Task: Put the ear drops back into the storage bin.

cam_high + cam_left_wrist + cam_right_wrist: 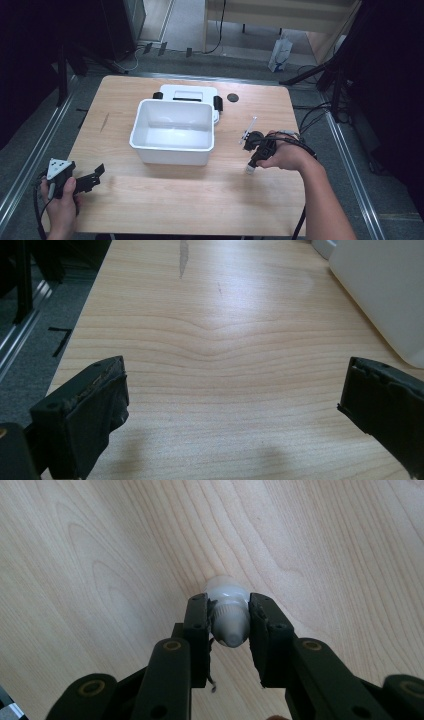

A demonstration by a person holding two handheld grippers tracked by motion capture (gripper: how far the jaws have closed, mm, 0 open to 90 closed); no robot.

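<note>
Jaws spread wide on left gripper [98,174], at table's 7 o'clock, nothing between. White rectangular plastic tub [172,131] at centre of light wooden table [165,200]. Right gripper [229,630], 4 o'clock, jaws pinching small white plastic bottle [228,615], tip down on wood.

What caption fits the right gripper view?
Right gripper shut on a small white bottle above the wooden table.

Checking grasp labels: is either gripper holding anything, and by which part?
The right gripper is shut on a small light bulb, clamped at its grey base, white dome toward the table. The left gripper is open, holding nothing.
</note>
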